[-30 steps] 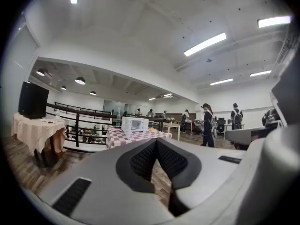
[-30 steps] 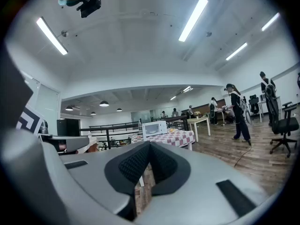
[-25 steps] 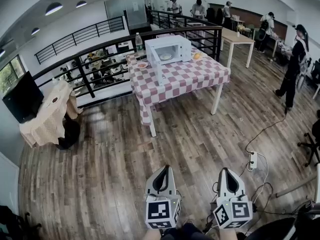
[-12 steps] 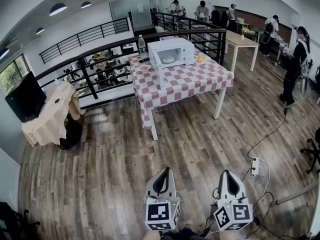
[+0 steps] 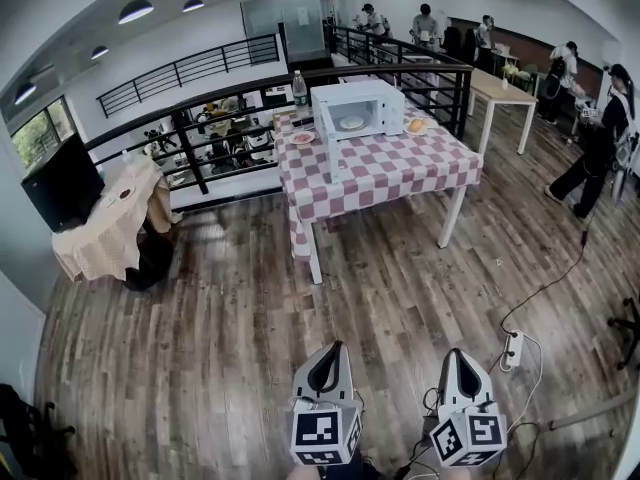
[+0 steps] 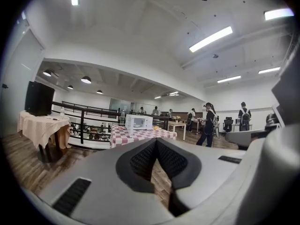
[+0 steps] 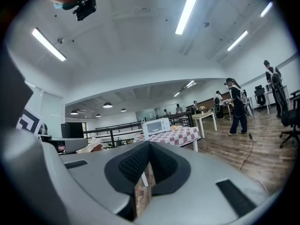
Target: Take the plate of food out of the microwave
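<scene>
A white microwave (image 5: 357, 110) stands on a table with a red-and-white checked cloth (image 5: 390, 168) far across the room. Its door hangs open to the left, and a plate of food (image 5: 351, 123) shows inside. My left gripper (image 5: 327, 350) and right gripper (image 5: 459, 354) hang low over the wood floor, side by side, far from the table. Both are shut with nothing between the jaws. In the left gripper view the microwave (image 6: 138, 122) is small beyond the left gripper (image 6: 156, 142). The right gripper view shows the microwave (image 7: 156, 125) above the right gripper (image 7: 149, 145).
On the table are a small plate (image 5: 303, 138), a bottle (image 5: 299, 90) and a plate with something orange (image 5: 417, 125). A black railing (image 5: 230, 118) runs behind. A cloth-covered side table (image 5: 110, 223) and a TV (image 5: 62, 183) stand left. A power strip (image 5: 514, 348) with cables lies right. A person (image 5: 600, 148) walks at right.
In the head view the table and microwave have slid right and a little lower. Both grippers stay shut and low in the picture.
</scene>
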The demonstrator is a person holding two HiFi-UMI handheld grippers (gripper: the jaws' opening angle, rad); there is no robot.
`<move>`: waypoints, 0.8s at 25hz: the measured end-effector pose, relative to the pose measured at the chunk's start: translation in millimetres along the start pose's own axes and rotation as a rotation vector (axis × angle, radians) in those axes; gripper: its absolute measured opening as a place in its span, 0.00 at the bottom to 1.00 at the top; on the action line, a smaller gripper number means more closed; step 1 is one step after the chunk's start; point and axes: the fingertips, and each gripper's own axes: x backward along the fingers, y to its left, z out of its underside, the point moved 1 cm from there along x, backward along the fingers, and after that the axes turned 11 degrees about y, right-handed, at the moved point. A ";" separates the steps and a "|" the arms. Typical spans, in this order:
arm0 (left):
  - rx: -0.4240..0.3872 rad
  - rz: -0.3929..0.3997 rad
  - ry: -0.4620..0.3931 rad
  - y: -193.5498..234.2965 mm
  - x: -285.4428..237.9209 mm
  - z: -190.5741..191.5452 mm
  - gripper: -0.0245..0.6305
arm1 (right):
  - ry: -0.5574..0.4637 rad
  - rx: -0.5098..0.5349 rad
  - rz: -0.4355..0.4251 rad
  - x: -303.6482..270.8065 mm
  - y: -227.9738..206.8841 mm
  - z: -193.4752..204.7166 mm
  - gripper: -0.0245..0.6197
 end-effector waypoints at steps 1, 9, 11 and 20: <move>-0.001 -0.003 0.003 -0.6 -1.8 0.8 0.05 | 0.005 -0.007 -0.005 -2.3 -1.5 1.1 0.03; -0.009 -0.021 0.021 3.2 -29.6 -0.3 0.05 | 0.020 -0.014 -0.024 -32.6 -9.4 -0.3 0.03; -0.008 -0.022 0.021 5.0 -41.9 -1.4 0.05 | 0.023 -0.009 -0.027 -42.8 -12.5 -1.2 0.03; 0.000 0.003 0.033 18.9 -118.5 -19.7 0.05 | 0.036 -0.011 -0.019 -115.5 -23.9 -21.8 0.03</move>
